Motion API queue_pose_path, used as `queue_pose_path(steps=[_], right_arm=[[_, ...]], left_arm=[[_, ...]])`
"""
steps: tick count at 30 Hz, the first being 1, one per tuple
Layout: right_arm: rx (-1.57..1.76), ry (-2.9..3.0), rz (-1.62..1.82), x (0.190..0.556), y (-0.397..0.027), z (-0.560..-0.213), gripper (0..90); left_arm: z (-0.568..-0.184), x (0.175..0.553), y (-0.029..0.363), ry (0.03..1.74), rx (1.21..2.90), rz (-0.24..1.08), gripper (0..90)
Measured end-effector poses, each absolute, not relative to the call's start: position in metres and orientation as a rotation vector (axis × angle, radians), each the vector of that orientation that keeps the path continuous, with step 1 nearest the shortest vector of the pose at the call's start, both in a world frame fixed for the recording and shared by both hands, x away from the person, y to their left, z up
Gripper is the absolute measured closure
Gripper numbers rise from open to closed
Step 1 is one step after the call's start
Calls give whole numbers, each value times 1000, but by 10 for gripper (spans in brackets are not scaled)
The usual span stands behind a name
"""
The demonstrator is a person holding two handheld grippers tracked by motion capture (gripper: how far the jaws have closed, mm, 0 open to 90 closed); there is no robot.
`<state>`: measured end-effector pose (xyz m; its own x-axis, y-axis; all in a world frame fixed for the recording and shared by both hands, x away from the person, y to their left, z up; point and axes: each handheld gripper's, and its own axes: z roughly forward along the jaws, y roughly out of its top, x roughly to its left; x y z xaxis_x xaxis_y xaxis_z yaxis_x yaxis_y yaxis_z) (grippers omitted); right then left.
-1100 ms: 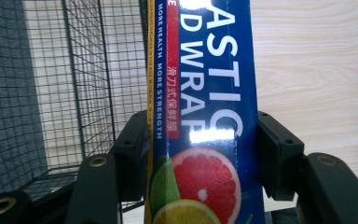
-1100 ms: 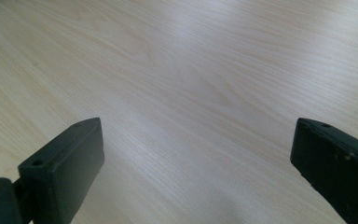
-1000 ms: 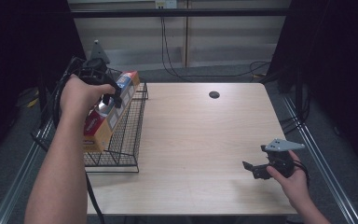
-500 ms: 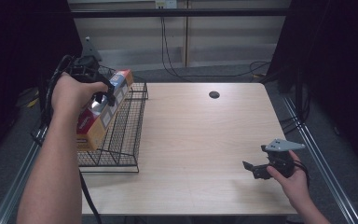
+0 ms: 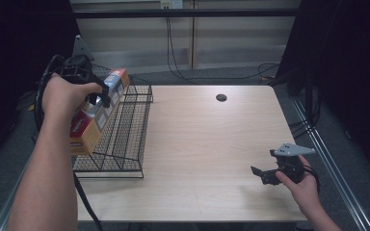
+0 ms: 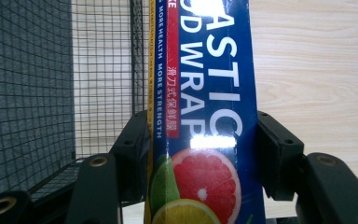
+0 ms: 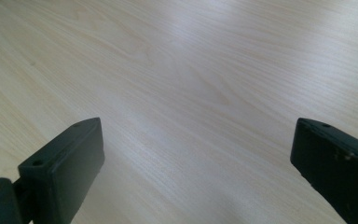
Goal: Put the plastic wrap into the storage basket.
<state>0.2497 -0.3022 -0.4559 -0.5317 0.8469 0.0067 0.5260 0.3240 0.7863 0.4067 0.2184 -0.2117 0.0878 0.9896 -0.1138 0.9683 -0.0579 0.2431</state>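
Over the last second I had carried the left gripper (image 5: 95, 98) outward, toward the table's left edge, and the plastic wrap box (image 5: 98, 115) went with it; a second ago the box sat further in over the wire basket (image 5: 127, 139), and at this moment it hung along the basket's left side, tilted, its long axis running from the far rim down toward my forearm. In the left gripper view the jaws were clamped on the box (image 6: 205, 116), one pad on each narrow side, the blue face with the grapefruit print square to the camera, so the grip looked centred and firm. I could not tell whether the box's lower end touched the mesh or hung clear of it. The right gripper (image 5: 266, 174) had not moved in that time: it rested low over the near right part of the wooden table (image 5: 207, 144), its jaws wide apart with nothing between them, bare wood grain beneath them in the right gripper view (image 7: 196, 154). My reading: the box was mid-transfer at the basket, held by one hand alone. The tilt meant a corner could catch the wire, so the next motion called for a slow, level path.
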Motion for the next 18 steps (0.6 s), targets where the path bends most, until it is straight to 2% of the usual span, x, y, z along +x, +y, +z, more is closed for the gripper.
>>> queue_pose_path(steps=[18], right_arm=[[1217, 2191, 1059, 250, -301, -457, 26]], left_arm=[[-206, 405, 242, 2008, 2051, 163, 452]])
